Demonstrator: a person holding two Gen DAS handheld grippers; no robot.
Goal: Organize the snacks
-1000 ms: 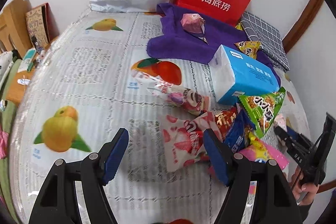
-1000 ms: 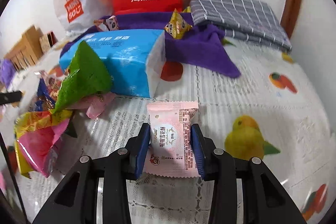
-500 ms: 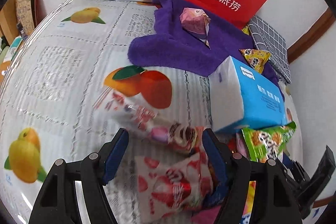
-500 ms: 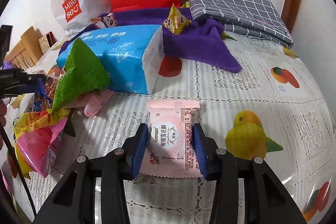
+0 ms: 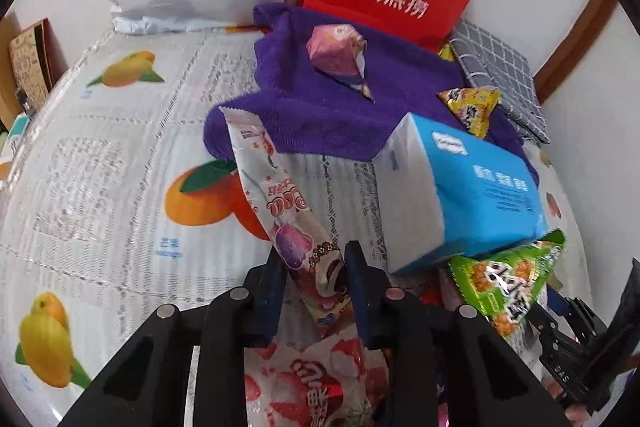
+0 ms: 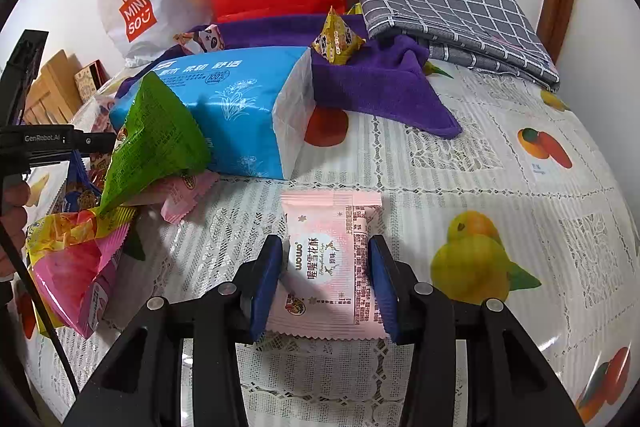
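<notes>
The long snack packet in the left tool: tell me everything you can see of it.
The long snack packet is a slim, glossy plastic wrapper, white with red lettering, a purple cartoon figure and a chocolate-filled roll pictured near its lower end. The left tool has just closed on that lower end, both blue pads pressing its sides. It slants up and away, its crimped top edge reaching over the purple towel. Its bottom tip overlaps a strawberry-print packet.
</notes>
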